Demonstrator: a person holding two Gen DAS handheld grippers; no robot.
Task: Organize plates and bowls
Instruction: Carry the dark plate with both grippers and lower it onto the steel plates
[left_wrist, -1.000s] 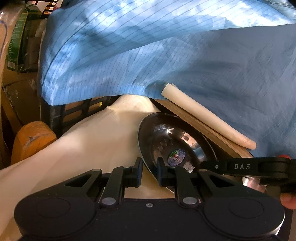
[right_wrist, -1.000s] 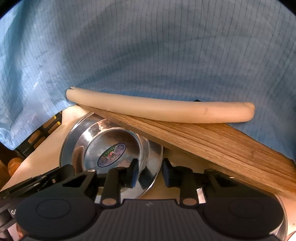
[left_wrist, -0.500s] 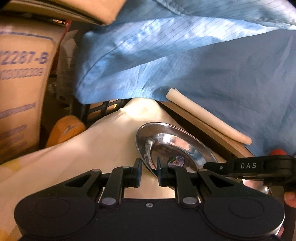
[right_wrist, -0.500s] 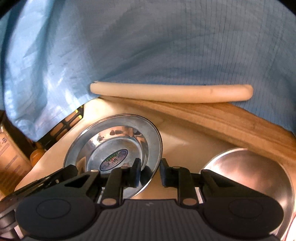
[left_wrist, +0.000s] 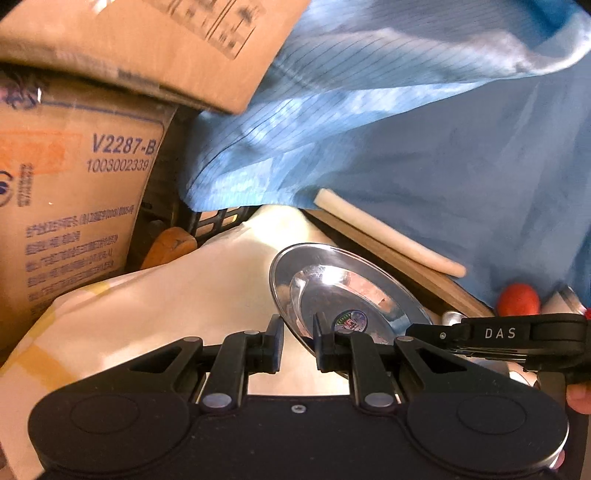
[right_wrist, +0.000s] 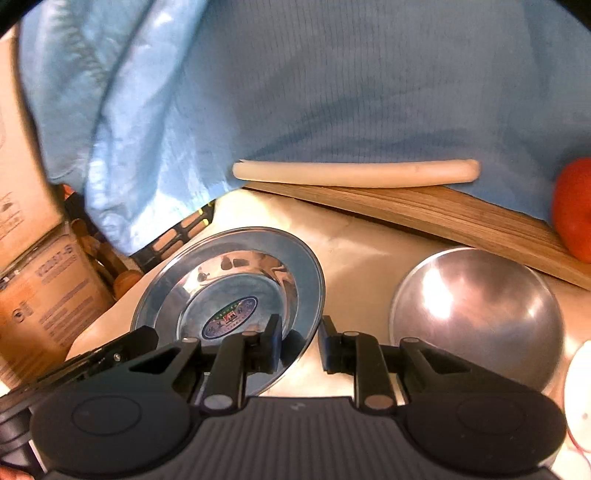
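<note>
Both claws, the left (left_wrist: 298, 341) and the right (right_wrist: 298, 341), pinch opposite rims of the steel plate (right_wrist: 229, 291), carried tilted above the cloth (left_wrist: 166, 314) beside the bowl (right_wrist: 480, 314); thin, stiff, light, slick metal, so the rim looks the only sound hold.

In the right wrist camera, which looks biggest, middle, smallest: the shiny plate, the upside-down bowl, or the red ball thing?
Steel plate and upturned steel bowl look about equal; too close to rank. The red thing looks smallest, though it's cut off.
</note>
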